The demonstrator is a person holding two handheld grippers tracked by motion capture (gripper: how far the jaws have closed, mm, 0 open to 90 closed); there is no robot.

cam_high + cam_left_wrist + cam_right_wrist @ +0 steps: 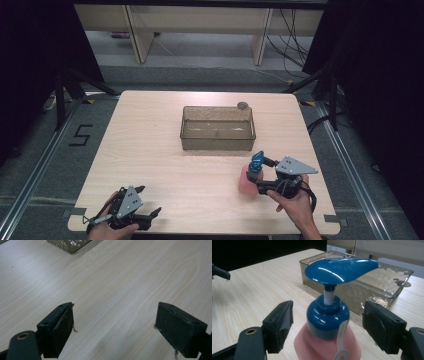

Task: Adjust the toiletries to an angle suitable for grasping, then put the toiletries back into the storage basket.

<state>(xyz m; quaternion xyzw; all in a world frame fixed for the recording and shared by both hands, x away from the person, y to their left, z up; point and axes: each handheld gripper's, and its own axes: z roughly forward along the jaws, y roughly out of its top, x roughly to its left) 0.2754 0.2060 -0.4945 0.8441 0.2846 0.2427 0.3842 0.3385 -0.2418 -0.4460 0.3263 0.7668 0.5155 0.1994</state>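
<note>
From above, on the worktop (165, 165): pink soap dispenser (248, 181) upright near the right front, just before the clear bin (218, 128); right gripper (260, 175) straddling its blue pump. Left gripper (148, 203) at the front left, well apart.

Left gripper view: jaws wide, over bare wood.

Right gripper view: jaws wide either side of the dispenser's blue collar (327, 315), not touching.

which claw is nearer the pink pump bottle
Right. The right claw straddles the pink pump bottle near the table's right front, its jaws either side of the blue collar without touching it. The left claw sits far off at the table's left front corner, open over bare wood.
</note>
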